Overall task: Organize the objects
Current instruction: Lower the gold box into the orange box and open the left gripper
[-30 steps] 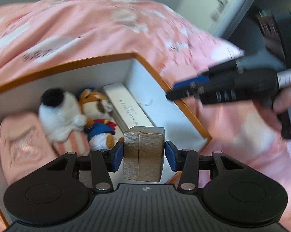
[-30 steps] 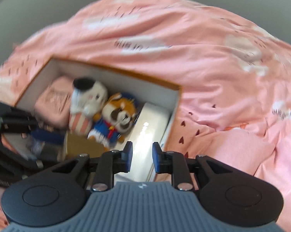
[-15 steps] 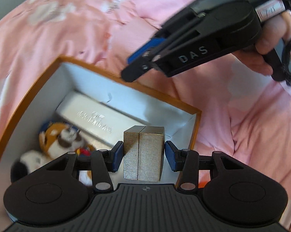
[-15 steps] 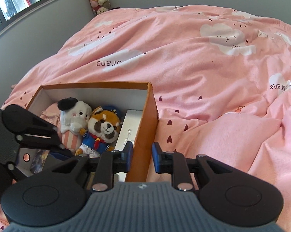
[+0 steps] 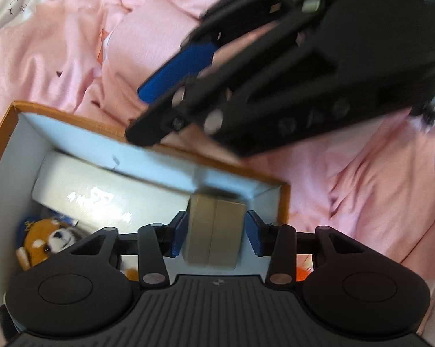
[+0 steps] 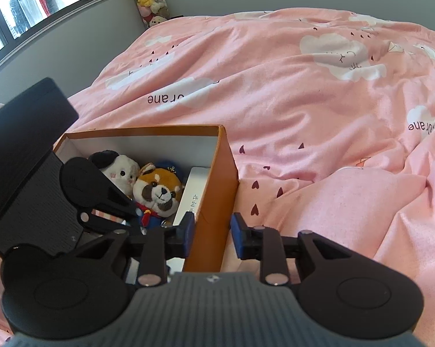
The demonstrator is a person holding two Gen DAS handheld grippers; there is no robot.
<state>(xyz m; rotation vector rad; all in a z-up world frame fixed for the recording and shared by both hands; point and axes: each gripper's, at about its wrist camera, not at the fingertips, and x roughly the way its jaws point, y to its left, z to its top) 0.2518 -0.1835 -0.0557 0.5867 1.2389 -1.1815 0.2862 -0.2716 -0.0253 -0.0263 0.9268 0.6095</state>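
- On the pink bedspread (image 6: 304, 92) sits an orange box (image 6: 217, 190) with white inner walls.
- Inside it lie a white plush (image 6: 120, 170), a fox plush (image 6: 158, 192) and a long white case (image 6: 192, 193) along the right wall.
- Left gripper (image 5: 214, 231) pinches a small gold box (image 5: 213, 231) over the box's near right corner.
- Right gripper (image 6: 210, 235) is spread, its blue pads (image 6: 237, 235) straddling the orange box's right wall without clearly touching it.
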